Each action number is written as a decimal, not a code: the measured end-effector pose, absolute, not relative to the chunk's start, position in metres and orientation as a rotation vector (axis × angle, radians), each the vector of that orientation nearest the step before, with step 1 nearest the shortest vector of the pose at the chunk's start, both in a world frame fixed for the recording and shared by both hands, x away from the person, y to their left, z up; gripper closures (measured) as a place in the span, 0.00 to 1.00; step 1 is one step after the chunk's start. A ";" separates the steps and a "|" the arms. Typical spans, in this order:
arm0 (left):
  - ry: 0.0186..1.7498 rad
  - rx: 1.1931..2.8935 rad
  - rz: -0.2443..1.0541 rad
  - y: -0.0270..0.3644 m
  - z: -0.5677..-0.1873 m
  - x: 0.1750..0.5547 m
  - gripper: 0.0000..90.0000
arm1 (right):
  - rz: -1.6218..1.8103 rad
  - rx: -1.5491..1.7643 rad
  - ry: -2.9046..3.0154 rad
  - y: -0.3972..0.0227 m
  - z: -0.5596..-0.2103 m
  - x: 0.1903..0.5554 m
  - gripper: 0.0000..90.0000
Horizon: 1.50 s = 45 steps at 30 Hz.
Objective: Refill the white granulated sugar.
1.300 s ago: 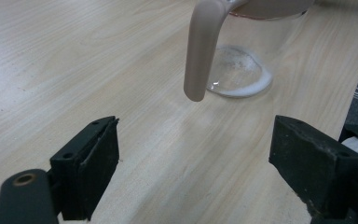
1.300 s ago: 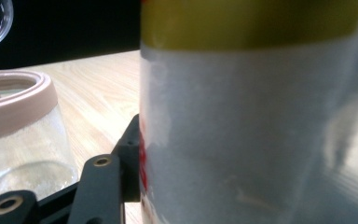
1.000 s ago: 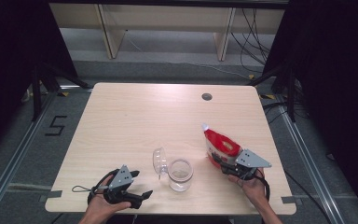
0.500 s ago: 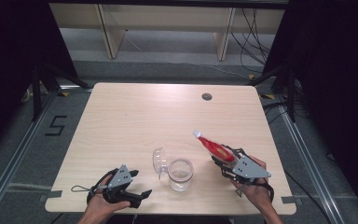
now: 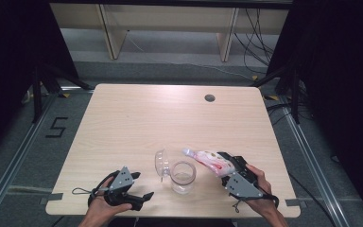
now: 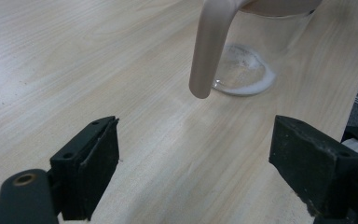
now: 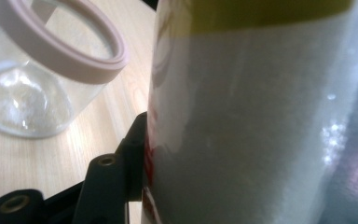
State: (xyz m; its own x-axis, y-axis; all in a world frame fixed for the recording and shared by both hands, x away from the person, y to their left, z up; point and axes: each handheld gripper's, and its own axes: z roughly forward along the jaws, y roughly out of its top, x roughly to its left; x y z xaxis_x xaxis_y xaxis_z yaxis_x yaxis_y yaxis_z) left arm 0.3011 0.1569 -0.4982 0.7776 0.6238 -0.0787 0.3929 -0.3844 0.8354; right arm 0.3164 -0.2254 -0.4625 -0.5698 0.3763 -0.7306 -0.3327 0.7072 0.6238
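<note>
A clear glass jar (image 5: 183, 177) stands open near the table's front edge, its hinged lid (image 5: 161, 163) swung to its left. My right gripper (image 5: 223, 165) is shut on a red and white plastic pouch (image 5: 209, 161), held tilted with its top end pointing left toward the jar's mouth. Close up in the right gripper view the pouch (image 7: 261, 121) sits between the jaws, the jar's pink seal ring (image 7: 60, 51) to its left. My left gripper (image 5: 139, 198) rests open on the table left of the jar, nothing between its pads (image 6: 95, 161); the jar's base (image 6: 242, 77) lies ahead.
The wooden table (image 5: 137, 118) has a round cable hole (image 5: 210, 98) at the back right. Tape marks (image 5: 52, 196) sit at its front corners. Shelving and cables lie on the floor behind.
My right gripper has lifted the pouch and swung it left, tipping it from near upright to almost level beside the jar. The left gripper has stayed put.
</note>
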 end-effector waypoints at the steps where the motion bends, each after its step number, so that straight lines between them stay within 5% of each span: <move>1: 0.761 2.024 0.309 0.157 -0.498 0.301 0.17 | 0.917 0.014 1.953 -0.224 -0.463 0.316 0.56; 45: 0.760 2.036 0.316 0.155 -0.499 0.301 0.17 | 0.271 -0.469 1.765 -0.208 -0.461 0.297 0.57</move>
